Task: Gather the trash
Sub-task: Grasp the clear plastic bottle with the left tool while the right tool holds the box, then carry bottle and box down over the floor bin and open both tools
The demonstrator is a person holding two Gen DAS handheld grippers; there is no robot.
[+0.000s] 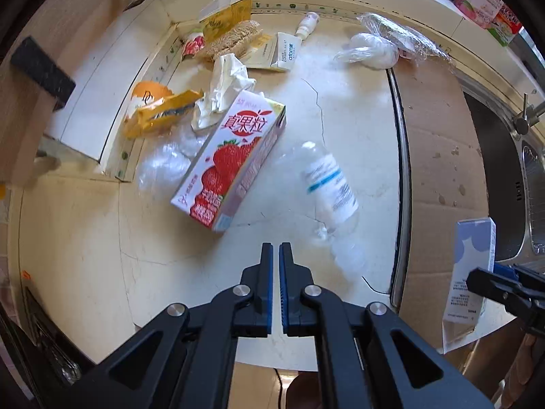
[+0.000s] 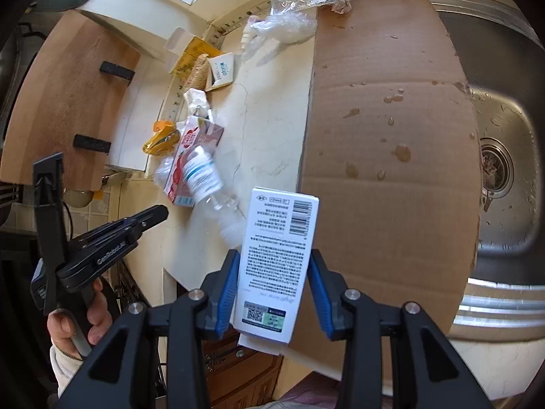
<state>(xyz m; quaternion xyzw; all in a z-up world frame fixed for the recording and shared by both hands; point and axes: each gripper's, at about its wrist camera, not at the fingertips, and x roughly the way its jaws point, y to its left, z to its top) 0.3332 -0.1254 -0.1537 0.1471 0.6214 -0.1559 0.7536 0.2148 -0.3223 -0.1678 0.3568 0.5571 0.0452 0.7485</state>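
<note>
Inventory, table [image 1: 85, 238] w/ cream stone-look top, hairline cracks:

- Strawberry drink carton [image 1: 235, 163]: rectangular paperboard, pink/red print, lying on its side mid-table; contents not visible.
- Clear plastic bottle [image 1: 330, 194]: white label w/ blue band, lying just right of the carton; looks blurred, can't tell if anything is inside.
- Crumpled white tissue [image 1: 224, 85]: soft, creased, touching carton's far end.
- Yellow-orange foil wrapper [image 1: 160, 112]: shiny, crushed, left of tissue.
- Small open white box [image 1: 286, 51]: card, blue lettering, near back wall; beside it a tan fibrous scrubber [image 1: 235, 39].
- Clear film bags [image 1: 374, 49]: wrinkled, at back right.
- Corrugated cardboard sheet [image 2: 391, 136]: brown, flat, wet spots; covers part of the steel sink [image 2: 504, 170]; sink basin holds water drops, nothing else seen.
- White printed box [image 2: 279, 266]: tall, smooth card, barcode + fine print; gripped by right claw [image 2: 276, 289], blue pads pressing both long sides, held above cardboard edge.
- Left claw [image 1: 276, 252]: jaws nearly together, nothing between, above bare table near carton and bottle.
</note>
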